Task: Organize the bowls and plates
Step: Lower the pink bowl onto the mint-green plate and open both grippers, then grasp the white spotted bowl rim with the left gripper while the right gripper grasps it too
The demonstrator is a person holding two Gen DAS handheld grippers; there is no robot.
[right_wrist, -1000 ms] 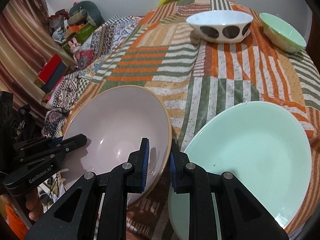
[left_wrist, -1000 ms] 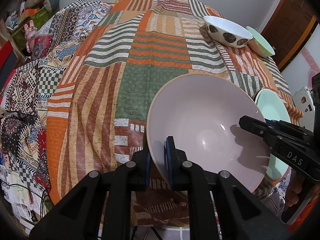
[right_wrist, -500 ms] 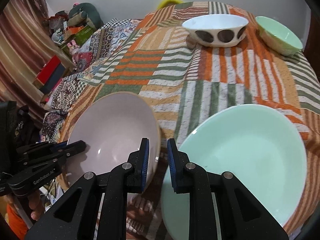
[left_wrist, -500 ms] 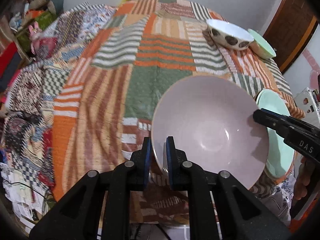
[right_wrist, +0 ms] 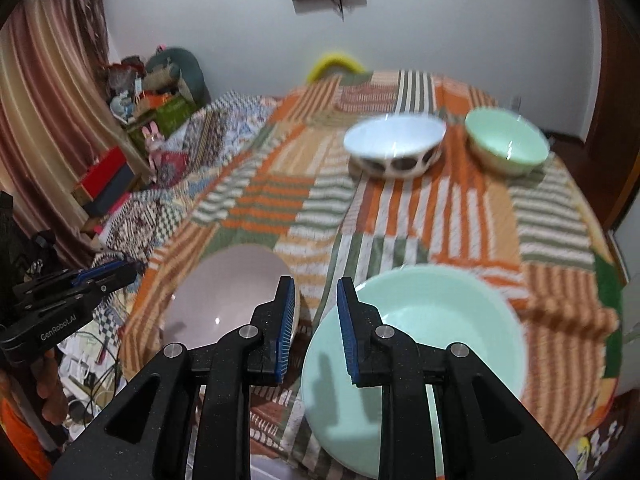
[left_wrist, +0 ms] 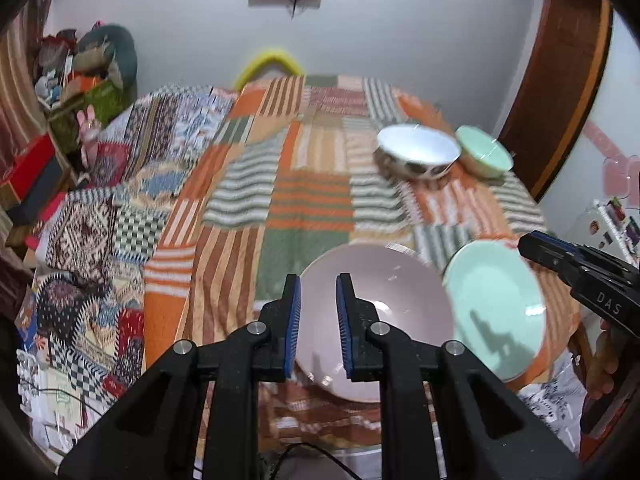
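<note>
The left tool point(left_wrist: 316, 320) has just been opening; its jaws stand slightly apart above the pink plate point(left_wrist: 384, 320), holding nothing. That plate lies on the striped cloth point(left_wrist: 312, 200) of the bench, with the green plate point(right_wrist: 420, 344) just beside it at 3 o'clock. The right tool point(right_wrist: 312, 324) hangs over the gap between them, jaws slightly parted, empty. At 1 o'clock sit a spotted bowl point(right_wrist: 396, 148) and a green bowl point(right_wrist: 506, 146).

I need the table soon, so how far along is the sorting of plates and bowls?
Early stage. Nothing is stacked: the pink plate and pale green plate lie side by side at the near edge, the white spotted bowl and green bowl at the far end. Left gripper has just been opening, right gripper likewise; both hold nothing. Grouping remains.
</note>
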